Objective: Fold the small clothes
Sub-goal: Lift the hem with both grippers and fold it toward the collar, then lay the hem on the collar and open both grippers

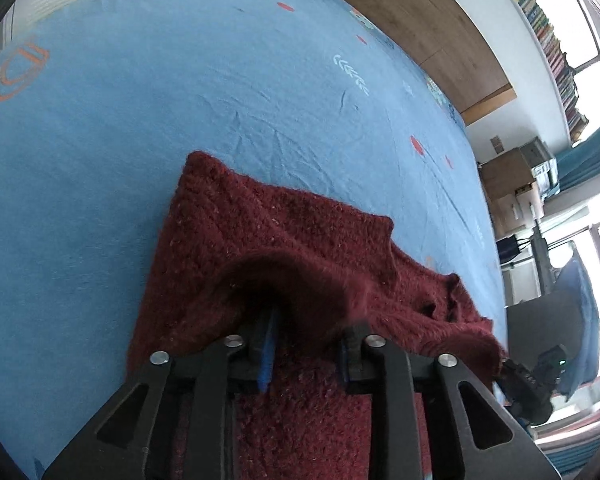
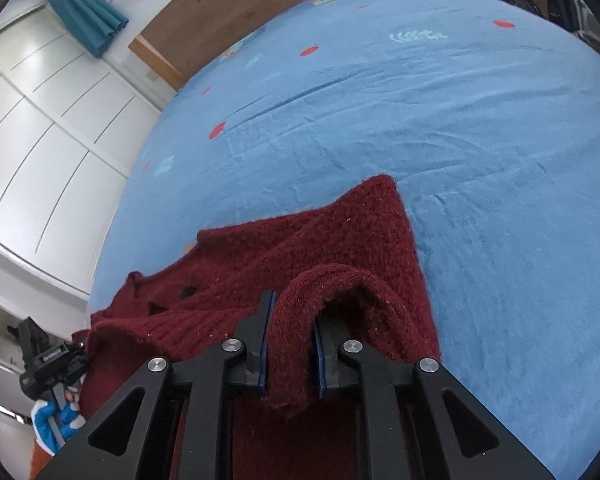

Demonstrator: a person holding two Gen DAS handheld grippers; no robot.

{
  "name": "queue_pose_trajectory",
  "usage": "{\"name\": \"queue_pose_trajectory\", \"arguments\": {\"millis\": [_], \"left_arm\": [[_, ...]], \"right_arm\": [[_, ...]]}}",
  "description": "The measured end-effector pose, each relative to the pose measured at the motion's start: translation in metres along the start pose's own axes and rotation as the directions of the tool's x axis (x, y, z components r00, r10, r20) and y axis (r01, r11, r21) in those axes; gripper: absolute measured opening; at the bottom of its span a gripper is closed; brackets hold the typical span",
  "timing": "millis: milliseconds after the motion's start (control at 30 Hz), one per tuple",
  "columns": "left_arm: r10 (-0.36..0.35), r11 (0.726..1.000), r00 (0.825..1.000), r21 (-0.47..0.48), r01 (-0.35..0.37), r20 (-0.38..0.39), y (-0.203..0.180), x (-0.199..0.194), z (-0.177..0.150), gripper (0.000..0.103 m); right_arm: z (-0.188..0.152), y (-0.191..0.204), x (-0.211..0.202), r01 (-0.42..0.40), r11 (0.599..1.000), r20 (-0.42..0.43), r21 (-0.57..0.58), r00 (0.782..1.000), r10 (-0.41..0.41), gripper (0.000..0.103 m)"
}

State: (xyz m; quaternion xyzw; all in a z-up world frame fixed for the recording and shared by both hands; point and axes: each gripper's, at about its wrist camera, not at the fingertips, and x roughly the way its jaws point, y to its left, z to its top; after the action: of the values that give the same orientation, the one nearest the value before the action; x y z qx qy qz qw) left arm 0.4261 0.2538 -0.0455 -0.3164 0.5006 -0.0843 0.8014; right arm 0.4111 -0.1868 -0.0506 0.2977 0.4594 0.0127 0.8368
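Note:
A dark red knitted sweater (image 1: pixel 284 236) lies on the blue bedsheet (image 1: pixel 180 100), its near edge lifted between both grippers. My left gripper (image 1: pixel 308 332) has its jaws set apart with the sweater's edge draped over the fingertips; its grip is unclear. In the right wrist view my right gripper (image 2: pixel 290 340) is shut on a thick fold of the sweater (image 2: pixel 300 248), held just above the sheet (image 2: pixel 460 120). The right gripper also shows at the far right of the left wrist view (image 1: pixel 536 380), and the left gripper at the far left of the right wrist view (image 2: pixel 52 364).
The wooden headboard (image 1: pixel 412 12) runs along the far edge of the bed. White wardrobe doors (image 2: pixel 40 120) stand beside the bed. Boxes and shelves (image 1: pixel 520 184) and windows are off the bed's right side.

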Motion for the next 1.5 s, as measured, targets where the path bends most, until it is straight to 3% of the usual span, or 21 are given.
{"name": "queue_pose_trajectory", "arguments": {"millis": [133,233,267,333,467,533,767,900,1067,1200,1300,1500], "left_arm": [[-0.060,0.997,0.998,-0.047,0.060,-0.003,0.005,-0.007,0.007,0.034],[-0.103,0.992,0.994,-0.076,0.104,0.017,0.007,-0.018,0.015,0.045],[-0.107,0.991,0.994,-0.080,0.108,0.024,0.008,-0.022,0.017,0.048],[-0.099,0.991,0.994,-0.086,0.102,0.037,0.010,-0.028,0.023,0.051],[-0.051,0.996,0.998,-0.071,0.054,0.042,0.009,-0.037,0.027,0.052],[0.008,0.999,0.998,-0.034,-0.006,0.059,0.002,-0.044,0.025,0.052],[0.120,0.984,0.984,0.115,-0.135,0.130,-0.035,-0.056,0.007,0.056],[0.174,0.959,0.975,0.202,-0.200,0.139,-0.054,-0.036,-0.010,0.056],[0.239,0.907,0.961,0.320,-0.272,0.141,-0.064,0.000,-0.042,0.056],[0.274,0.885,0.950,0.347,-0.310,0.149,-0.044,0.017,-0.062,0.056],[0.260,0.892,0.951,0.335,-0.303,0.169,-0.042,0.008,-0.065,0.056],[0.264,0.860,0.937,0.384,-0.336,0.229,-0.069,0.006,-0.047,0.057]], "right_arm": [[0.005,-0.005,0.000,-0.023,0.999,-0.001,0.046,1.000,0.023,0.021],[0.010,-0.006,-0.002,-0.050,0.997,0.001,0.066,0.999,0.050,0.032],[0.011,-0.005,-0.002,-0.058,0.996,0.003,0.073,0.998,0.058,0.040],[0.015,-0.004,-0.005,-0.070,0.993,0.017,0.090,0.997,0.069,0.052],[0.024,0.002,-0.010,-0.037,0.995,0.035,0.092,0.999,0.034,0.060],[0.029,0.007,-0.019,-0.009,0.997,0.051,0.073,0.999,0.005,0.062],[0.024,0.045,-0.052,0.087,0.982,0.105,-0.168,0.992,-0.070,0.063],[0.000,0.069,-0.041,0.132,0.941,0.097,-0.311,0.990,-0.107,0.063],[-0.038,0.077,-0.010,0.169,0.896,0.075,-0.410,0.986,-0.152,0.063],[-0.053,0.059,0.008,0.253,0.855,0.088,-0.452,0.967,-0.240,0.062],[-0.046,0.044,-0.001,0.268,0.868,0.109,-0.419,0.963,-0.245,0.062],[-0.027,0.060,-0.016,0.275,0.855,0.160,-0.440,0.961,-0.227,0.062]]}}
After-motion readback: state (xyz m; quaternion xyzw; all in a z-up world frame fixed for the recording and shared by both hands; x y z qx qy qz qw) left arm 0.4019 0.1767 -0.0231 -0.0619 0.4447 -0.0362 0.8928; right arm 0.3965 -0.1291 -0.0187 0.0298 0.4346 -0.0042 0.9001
